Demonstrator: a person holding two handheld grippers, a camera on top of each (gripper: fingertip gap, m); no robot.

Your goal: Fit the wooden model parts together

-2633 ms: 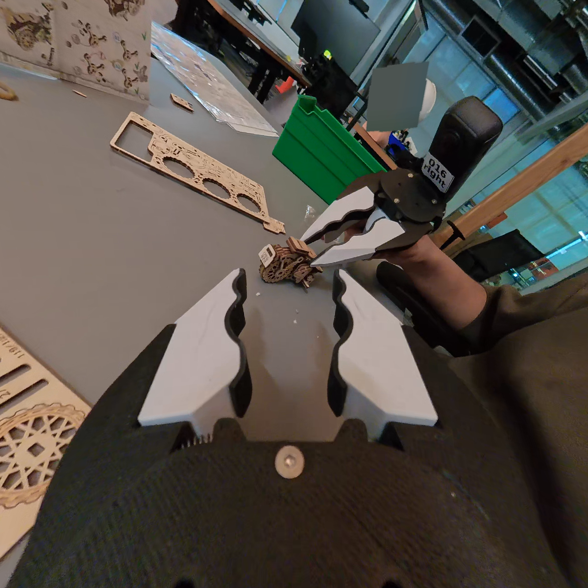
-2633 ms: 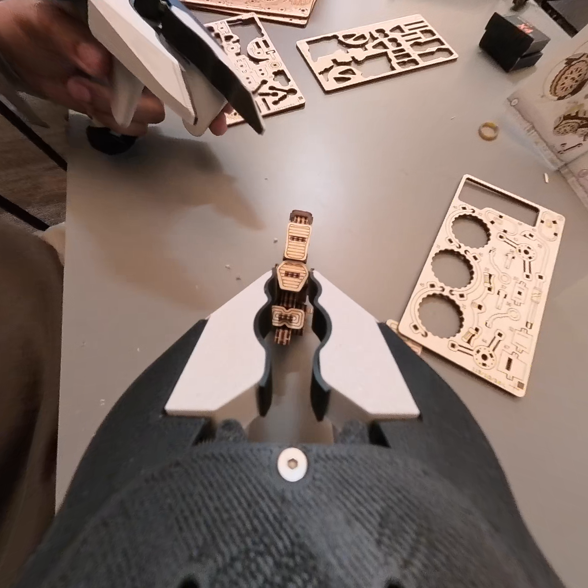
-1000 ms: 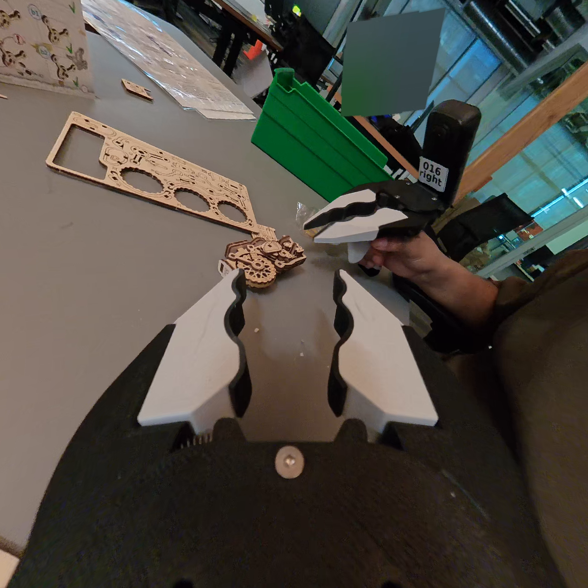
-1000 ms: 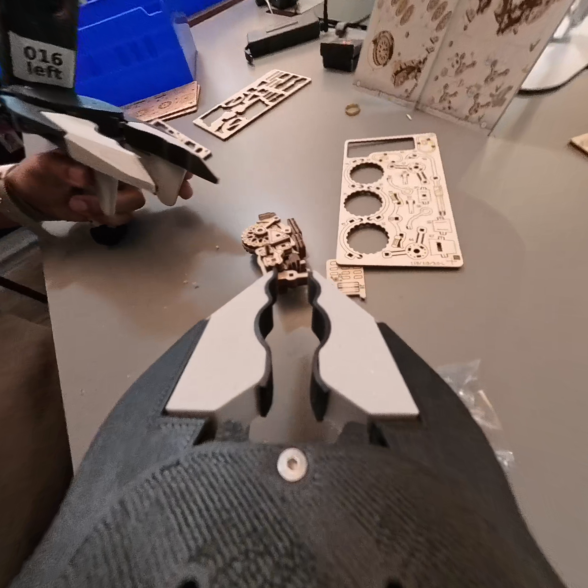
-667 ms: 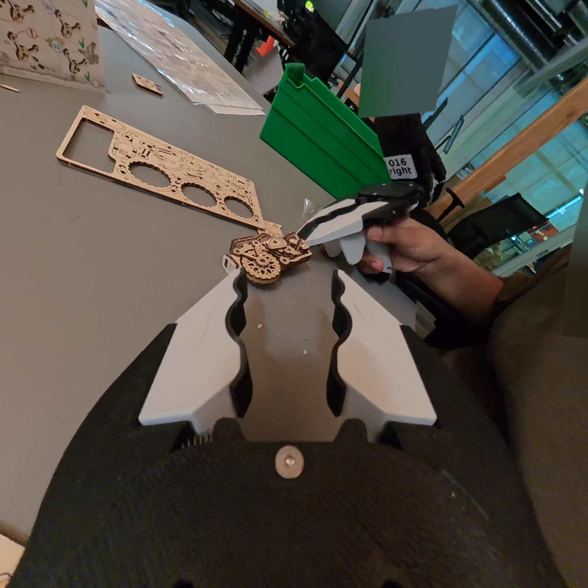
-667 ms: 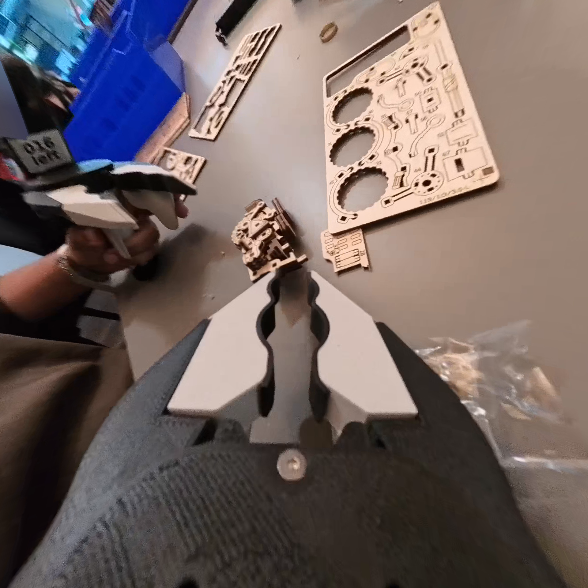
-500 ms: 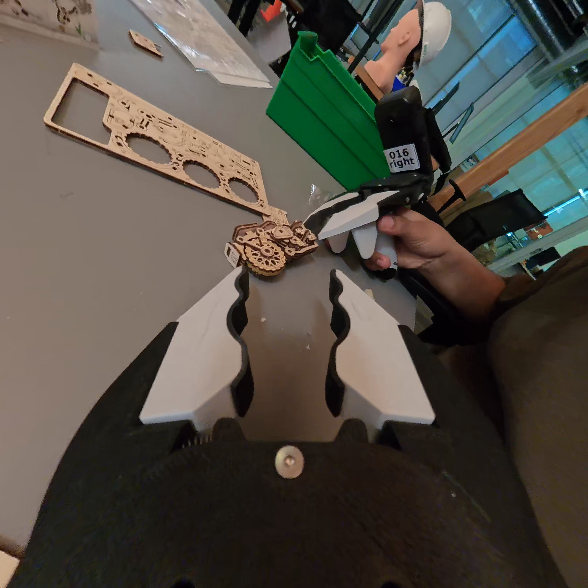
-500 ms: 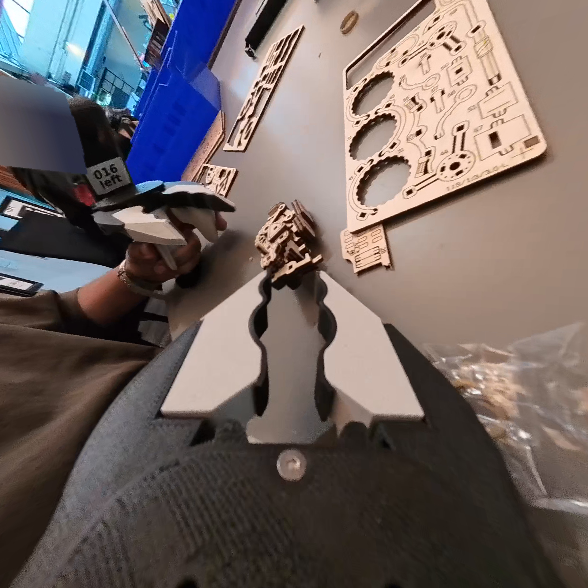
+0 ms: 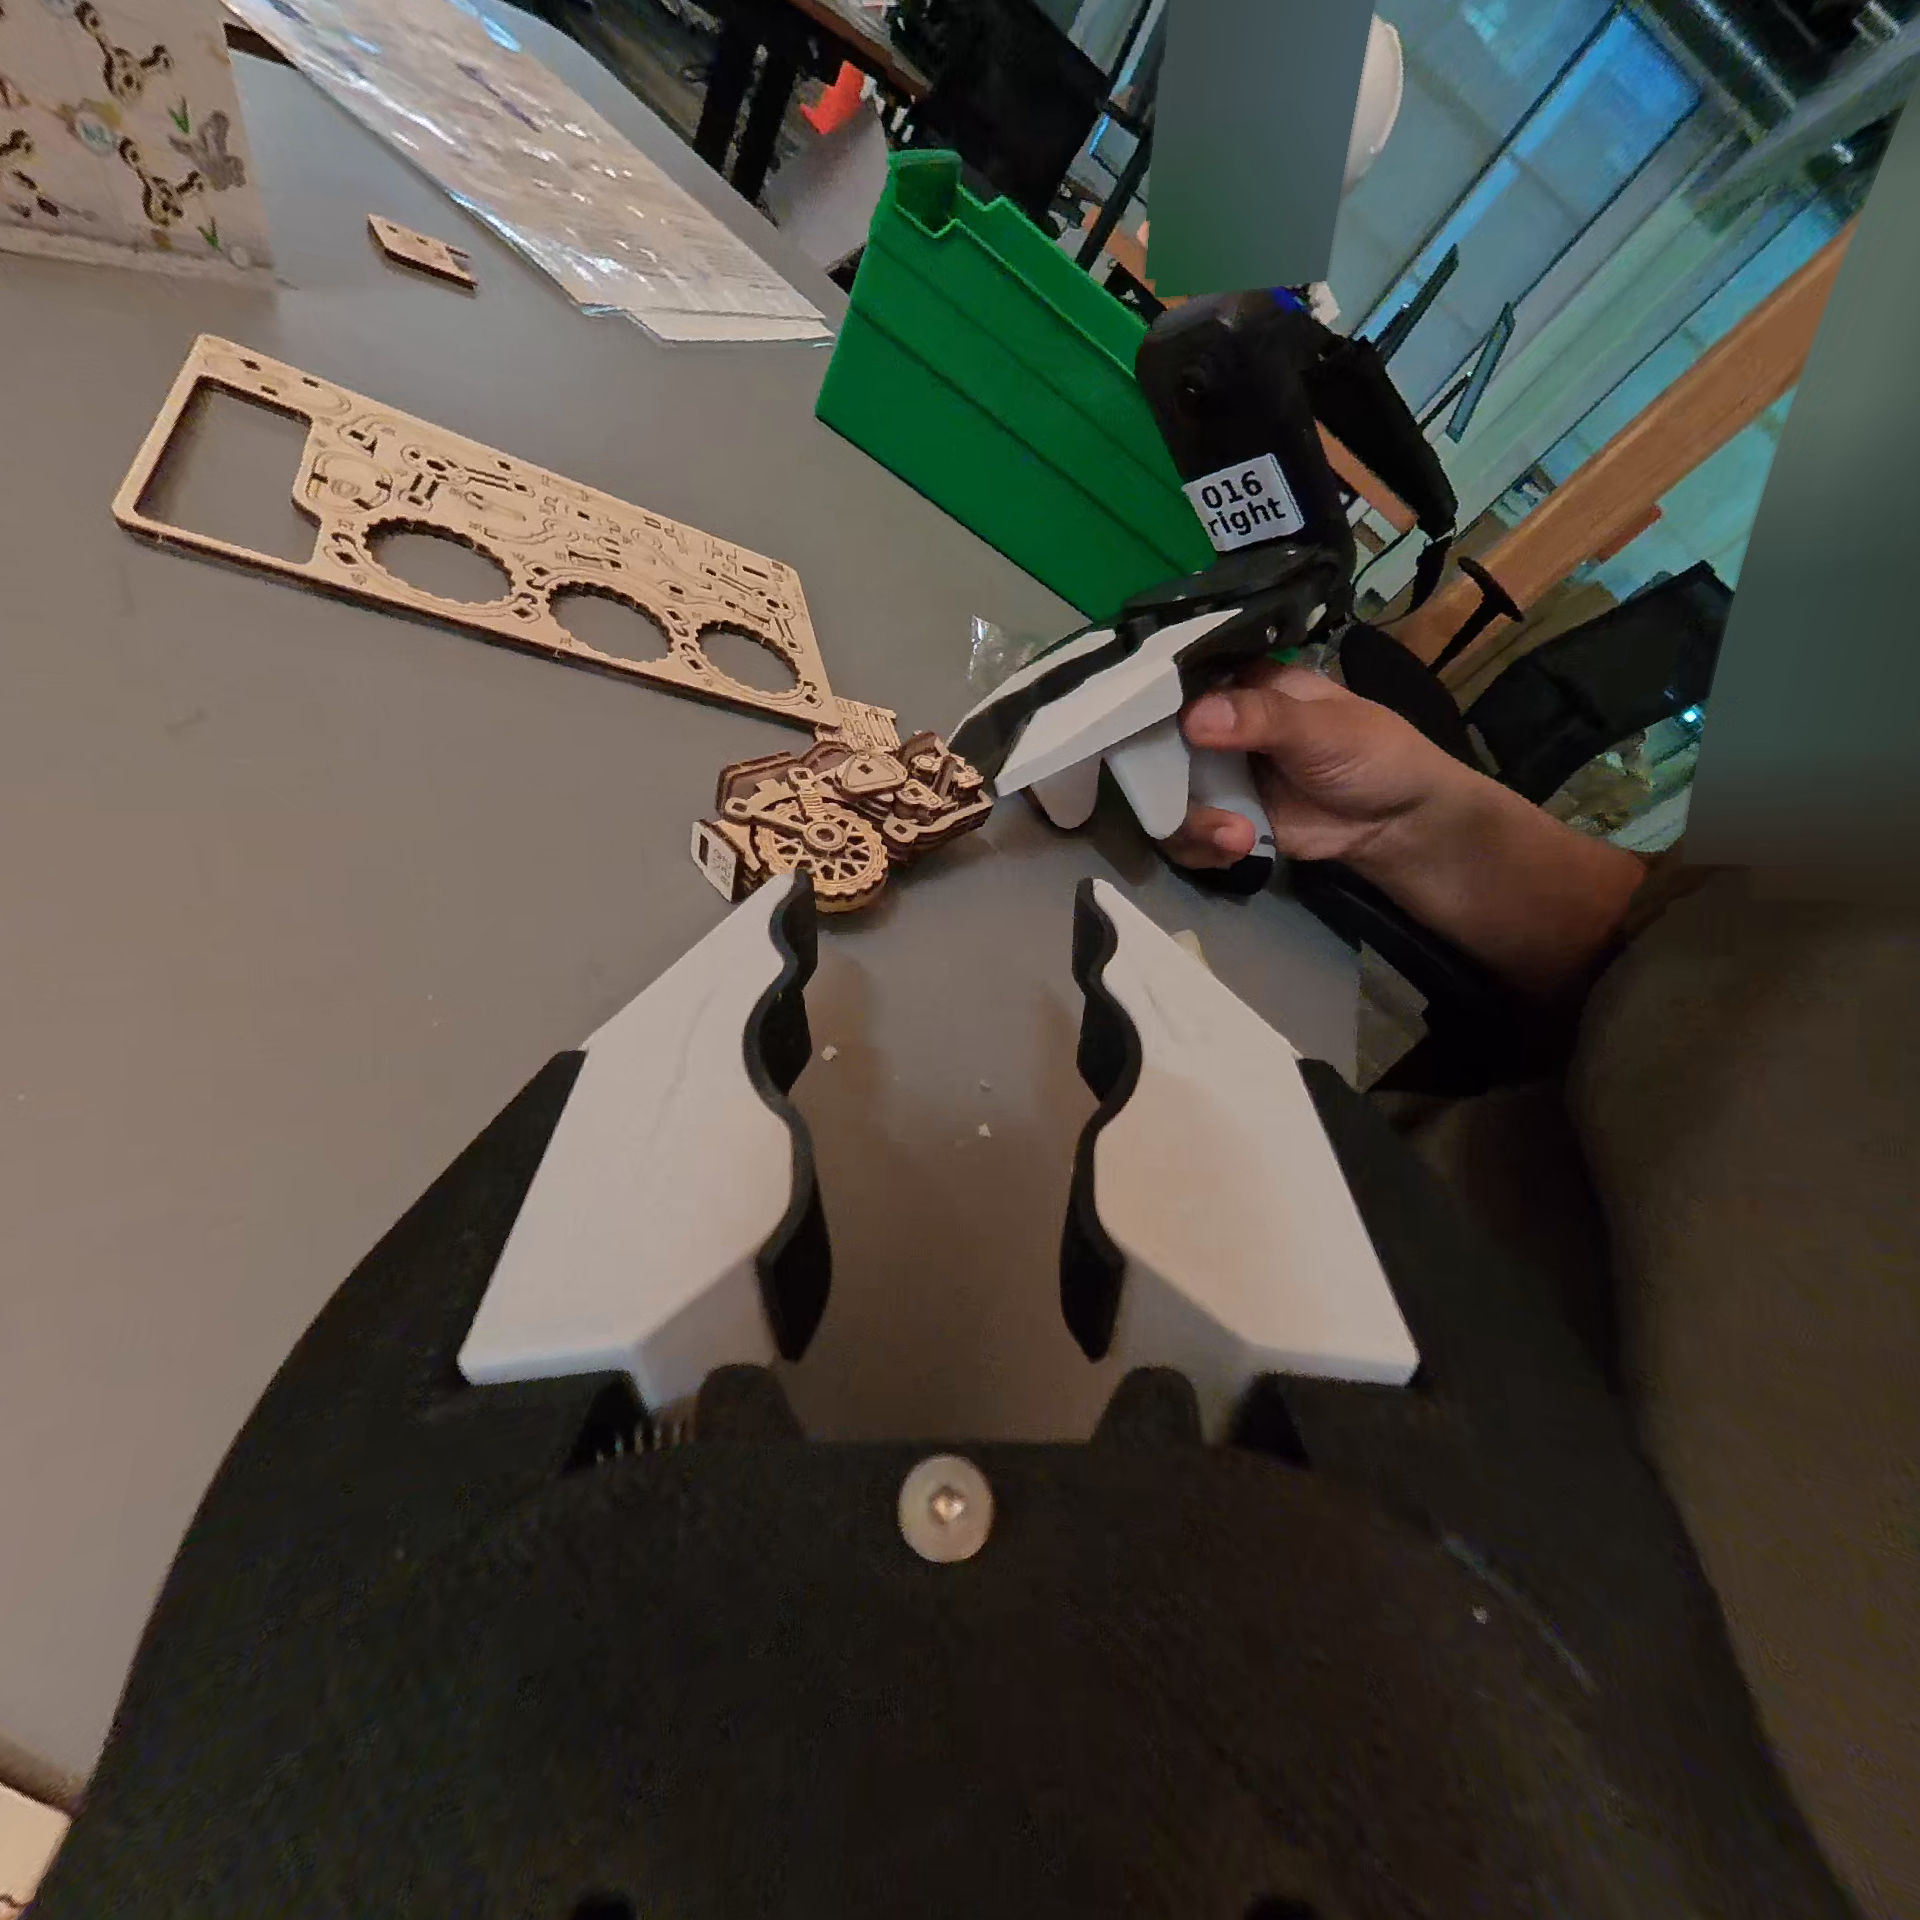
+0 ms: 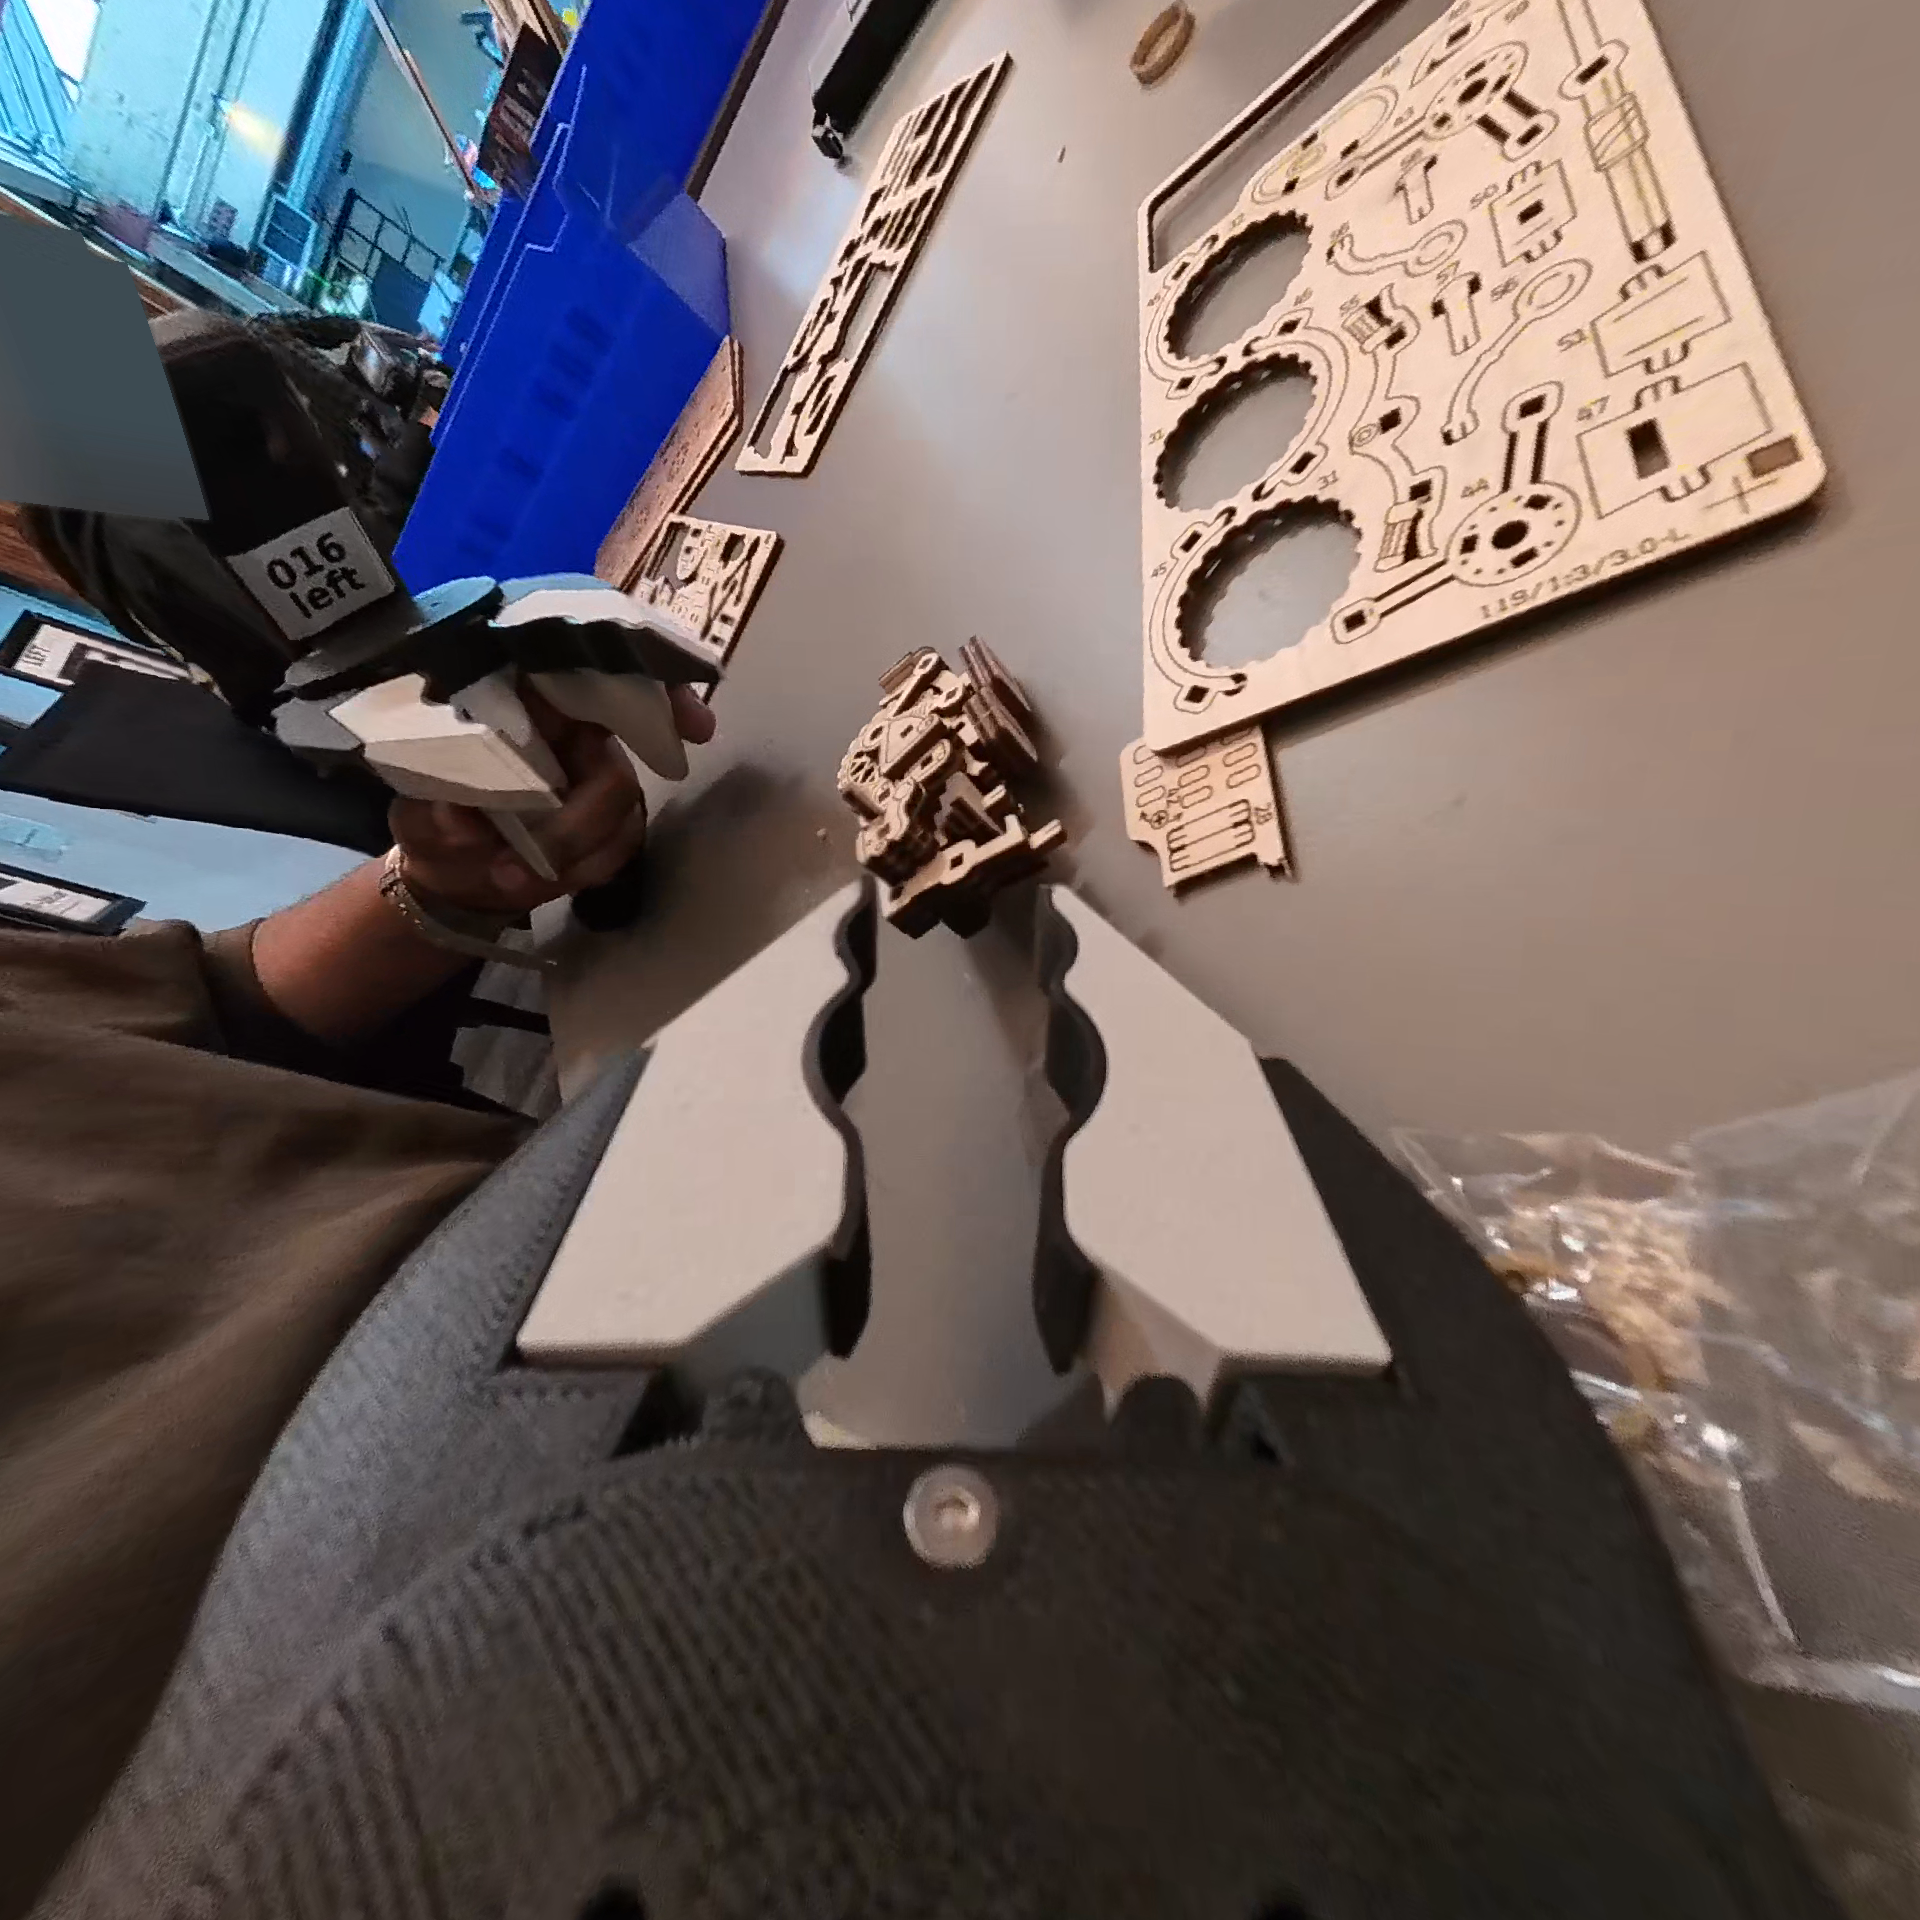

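The left gripper (image 9: 940,904) is hovering just above the grey table (image 9: 312,883) with its jaws standing wide apart and nothing between them; its left fingertip is lying just beside the toothed wheel of the wooden model (image 9: 847,810). The right gripper (image 10: 956,899) is reaching in from the far right with its jaws parted, their tips sitting at either side of the model's near end (image 10: 940,800); whether the pads are touching the wood cannot be told, and in the left wrist view the same gripper (image 9: 987,748) is showing its tips right at the model's right end. The wooden model is lying on its side on the table between the two grippers, a small layered build of pale and dark brown plywood with a spoked gear wheel, stacked plates and a small pale tab at its left end. Just beyond it a small loose wooden piece (image 10: 1205,805) with slot cut-outs is lying flat, touching the corner of a large punched-out wooden sheet (image 10: 1455,364) with three toothed round holes. Farther off, a green bin (image 9: 997,416) is standing at the table's far edge, and a blue bin (image 10: 561,322) with more part sheets (image 10: 862,281) is showing in the right wrist view. A clear plastic bag (image 10: 1683,1351) is lying near the right gripper's right side.
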